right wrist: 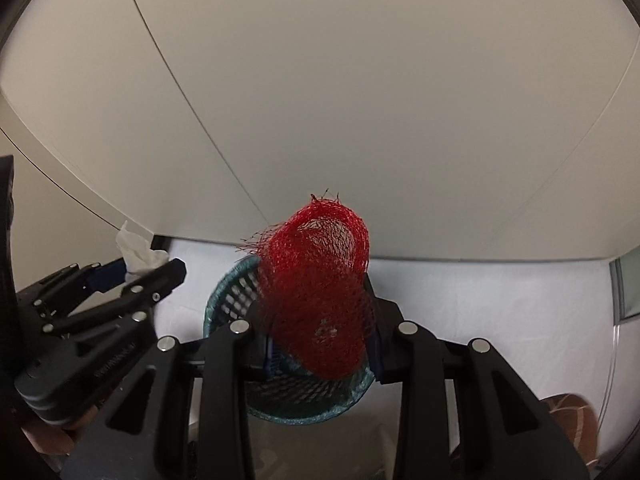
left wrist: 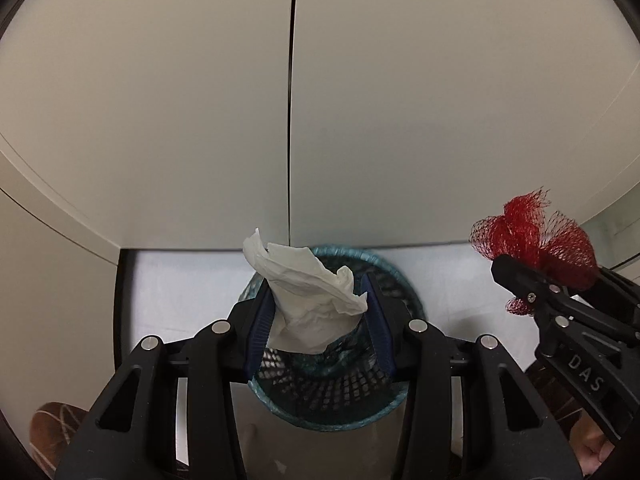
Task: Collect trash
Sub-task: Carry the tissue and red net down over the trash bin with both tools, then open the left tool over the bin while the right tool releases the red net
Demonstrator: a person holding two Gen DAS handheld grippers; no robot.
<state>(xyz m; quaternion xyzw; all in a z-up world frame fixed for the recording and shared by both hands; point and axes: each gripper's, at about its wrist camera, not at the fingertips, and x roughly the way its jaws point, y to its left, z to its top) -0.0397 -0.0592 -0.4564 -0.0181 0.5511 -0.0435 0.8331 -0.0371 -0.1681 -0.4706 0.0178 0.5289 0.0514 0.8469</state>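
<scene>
My left gripper [left wrist: 316,300] is shut on a crumpled white tissue [left wrist: 308,300], which stands up between its blue pads. Directly below it stands a teal mesh waste basket [left wrist: 332,412] on the pale floor. My right gripper [right wrist: 318,312] is shut on a bunched red mesh net [right wrist: 320,292], also above the basket [right wrist: 308,408]. In the left wrist view the right gripper [left wrist: 532,276] with the red net [left wrist: 532,236] shows at the right edge. The left gripper [right wrist: 132,276] with its tissue [right wrist: 138,254] appears at the left of the right wrist view.
White cabinet doors [left wrist: 288,120] rise just behind the basket, with a dark seam between them. A brown patterned slipper [left wrist: 52,432] shows at lower left and another slipper [right wrist: 572,424] at lower right. A hand [left wrist: 592,448] holds the right gripper's handle.
</scene>
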